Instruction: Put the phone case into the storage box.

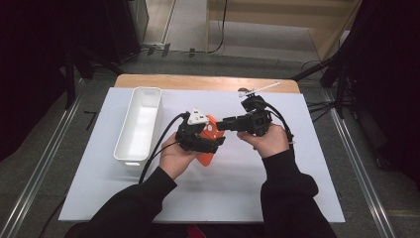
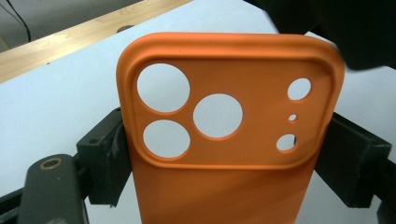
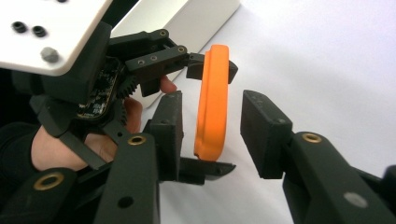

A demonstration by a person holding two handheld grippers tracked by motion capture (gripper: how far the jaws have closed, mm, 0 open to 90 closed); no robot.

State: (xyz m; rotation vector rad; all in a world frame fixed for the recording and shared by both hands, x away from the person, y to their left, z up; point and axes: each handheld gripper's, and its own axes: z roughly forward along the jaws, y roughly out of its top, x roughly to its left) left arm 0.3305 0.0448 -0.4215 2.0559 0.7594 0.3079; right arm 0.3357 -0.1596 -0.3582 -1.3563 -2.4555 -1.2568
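An orange phone case point(image 2: 229, 116) with several round camera holes stands upright between the jaws of my left gripper point(image 2: 229, 163), which is shut on its two long sides. In the high view the case point(image 1: 212, 130) is held above the middle of the table. My right gripper point(image 3: 211, 126) comes from the right and is open. Its jaws straddle the case's thin top edge point(image 3: 212, 102), with a gap on each side. In the high view the right gripper point(image 1: 219, 124) points left at the case.
A long white bin point(image 1: 140, 124) stands empty at the left of the white mat point(image 1: 277, 188). A small white stick-like tool point(image 1: 260, 89) lies at the wooden table's far edge. Both forearms in black sleeves come in from the bottom.
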